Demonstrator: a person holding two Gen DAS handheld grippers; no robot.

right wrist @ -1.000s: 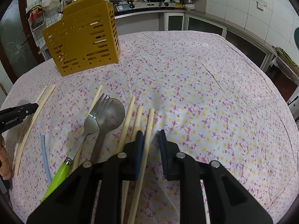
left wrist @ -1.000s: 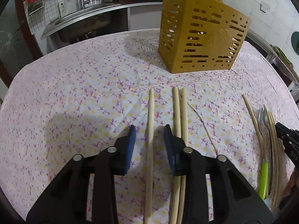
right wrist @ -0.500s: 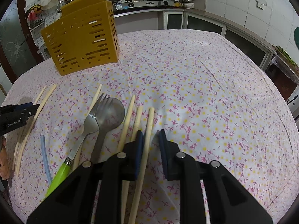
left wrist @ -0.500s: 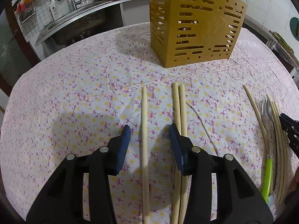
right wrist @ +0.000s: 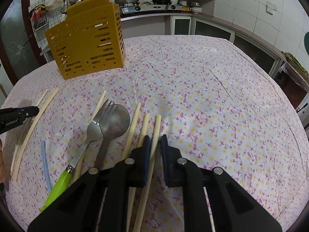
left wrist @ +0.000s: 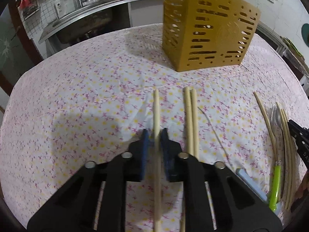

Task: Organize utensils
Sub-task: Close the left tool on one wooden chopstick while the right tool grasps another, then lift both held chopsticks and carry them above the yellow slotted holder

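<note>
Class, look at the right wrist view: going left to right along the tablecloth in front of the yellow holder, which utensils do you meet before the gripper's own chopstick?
Pair of chopsticks → blue straw → fork → spoon → chopstick held by the right gripper.

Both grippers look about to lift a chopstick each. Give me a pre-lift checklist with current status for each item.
1. Left gripper shut on the single pale wooden chopstick: ok.
2. Right gripper shut on the rightmost wooden chopstick: ok.
3. Neighbouring chopstick pair outside the left gripper: ok.
4. Adjacent chopstick free of the right gripper: cannot tell; it passes close beside one finger.
5. Yellow slotted plastic utensil holder upright on the floral tablecloth: ok.
6. Free room inside the holder: cannot tell.
</note>
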